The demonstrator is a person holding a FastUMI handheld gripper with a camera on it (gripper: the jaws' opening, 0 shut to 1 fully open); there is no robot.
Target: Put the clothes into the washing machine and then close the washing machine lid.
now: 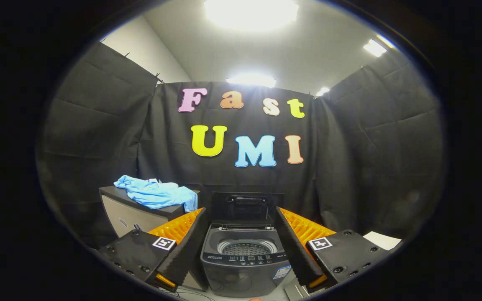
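A small grey top-loading washing machine (243, 259) stands straight ahead, between my two fingers. Its dark lid (247, 207) is raised upright at the back, and the perforated drum (246, 248) shows bare inside. A crumpled light-blue garment (157, 194) lies on top of a dark cabinet (134, 211) to the left of the machine, beyond my left finger. My gripper (239, 221) is open, its fingers spread wide on either side of the machine with nothing between the pads.
Black cloth walls close the booth behind and on both sides. A white sheet (383, 240) lies low at the right, past my right finger. Cables trail on the floor in front of the machine.
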